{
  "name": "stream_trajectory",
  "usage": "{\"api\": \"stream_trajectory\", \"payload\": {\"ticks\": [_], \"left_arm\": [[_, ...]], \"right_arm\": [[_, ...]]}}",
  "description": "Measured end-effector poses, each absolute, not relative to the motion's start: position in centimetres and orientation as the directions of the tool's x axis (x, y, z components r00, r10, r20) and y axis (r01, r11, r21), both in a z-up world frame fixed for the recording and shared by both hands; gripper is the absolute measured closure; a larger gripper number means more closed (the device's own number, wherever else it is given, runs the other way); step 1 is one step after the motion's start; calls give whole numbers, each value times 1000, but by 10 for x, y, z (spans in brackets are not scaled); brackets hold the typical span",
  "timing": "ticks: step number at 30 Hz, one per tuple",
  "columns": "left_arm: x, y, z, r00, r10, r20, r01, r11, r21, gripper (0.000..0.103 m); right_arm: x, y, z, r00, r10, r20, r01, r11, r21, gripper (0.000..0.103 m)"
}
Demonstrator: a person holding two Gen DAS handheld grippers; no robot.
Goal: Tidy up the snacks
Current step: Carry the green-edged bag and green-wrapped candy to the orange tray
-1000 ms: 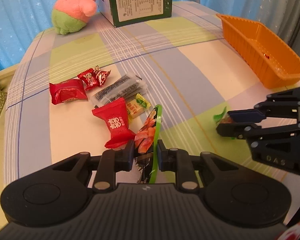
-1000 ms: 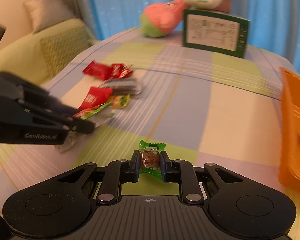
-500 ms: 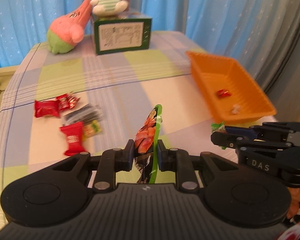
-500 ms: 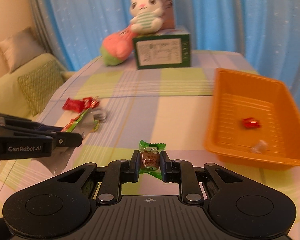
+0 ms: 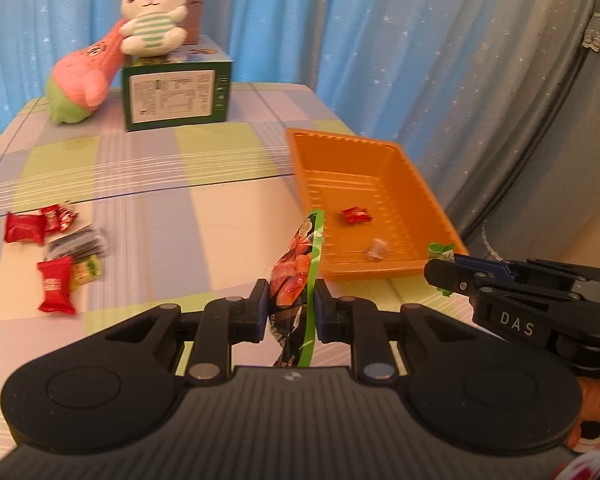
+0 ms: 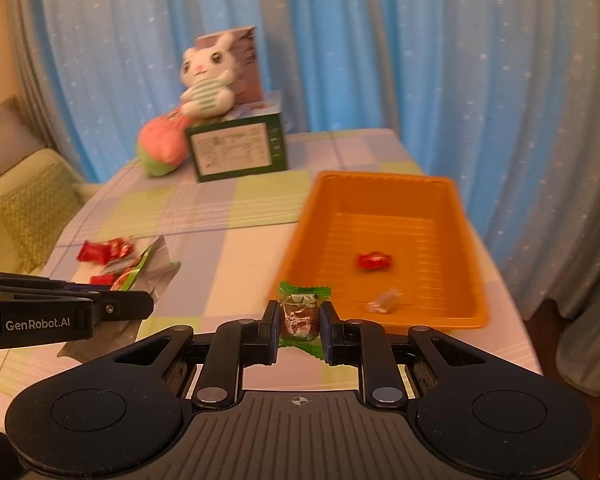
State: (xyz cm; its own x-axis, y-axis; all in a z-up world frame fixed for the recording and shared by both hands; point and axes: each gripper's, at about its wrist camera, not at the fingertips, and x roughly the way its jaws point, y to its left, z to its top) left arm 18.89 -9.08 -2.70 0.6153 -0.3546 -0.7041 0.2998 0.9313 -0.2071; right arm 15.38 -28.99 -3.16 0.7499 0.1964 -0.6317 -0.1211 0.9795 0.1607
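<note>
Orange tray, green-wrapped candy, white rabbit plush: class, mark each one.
orange tray [image 6: 384,178], right wrist view, far rim.
green-wrapped candy [image 6: 300,314], right wrist view, wrapper middle.
white rabbit plush [image 5: 152,26], left wrist view, striped belly.

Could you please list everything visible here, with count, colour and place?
tray: 1, orange, table's right side
candy: 1, red, in tray
wrapper: 1, pale, in tray
snacks: several, mostly red, table's left side
box: 1, green, far end
bunny: 1, white, on box
plush: 1, pink-green, beside box
packet: 1, green-orange, in left jaws
sweet: 1, green-brown, in right jaws
left gripper: shut
right gripper: shut
</note>
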Motion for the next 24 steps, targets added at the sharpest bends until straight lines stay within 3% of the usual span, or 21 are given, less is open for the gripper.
{"api": "stream_trajectory", "payload": {"ticks": [24], "left_arm": [[229, -169, -23, 594, -392, -703, 394, 903, -170, 83]], "right_arm": [[177, -354, -30, 754, 108, -649, -42, 992, 116, 82]]}}
